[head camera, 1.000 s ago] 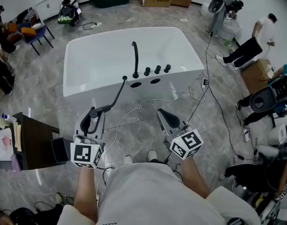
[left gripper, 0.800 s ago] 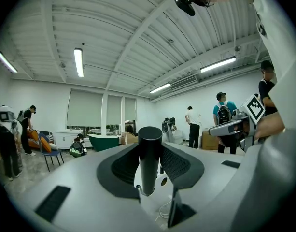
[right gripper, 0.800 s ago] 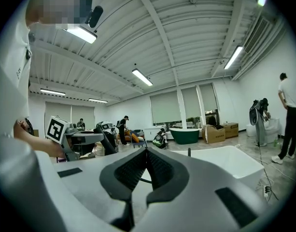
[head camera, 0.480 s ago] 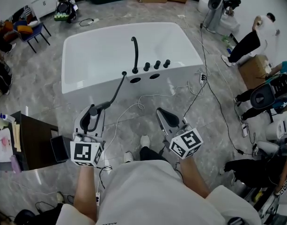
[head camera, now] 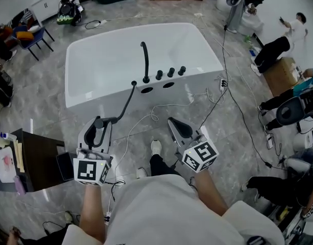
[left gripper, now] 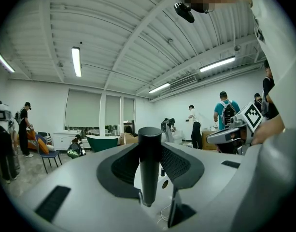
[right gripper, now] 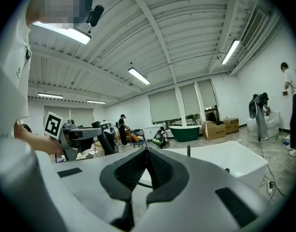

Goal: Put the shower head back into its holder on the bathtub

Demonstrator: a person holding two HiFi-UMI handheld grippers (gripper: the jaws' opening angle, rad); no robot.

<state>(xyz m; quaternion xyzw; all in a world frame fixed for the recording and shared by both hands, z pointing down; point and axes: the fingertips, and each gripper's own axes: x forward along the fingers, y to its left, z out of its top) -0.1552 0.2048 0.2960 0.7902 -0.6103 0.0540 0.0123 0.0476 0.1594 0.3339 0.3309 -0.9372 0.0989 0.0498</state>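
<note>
Your left gripper (head camera: 97,132) pinches the black shower head (left gripper: 149,163) upright between its jaws. Your right gripper (head camera: 176,127) is pressed together, empty. The bathtub (head camera: 85,93) lies well ahead, and the trailing hose (head camera: 126,100) may drag the head askew.

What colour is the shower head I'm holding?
Black; the shower head shows best in the left gripper view.

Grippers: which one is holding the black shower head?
The left gripper: its jaws clamp the black shower head, and its hose runs to the bathtub. The right gripper is shut with nothing between its jaws.
</note>
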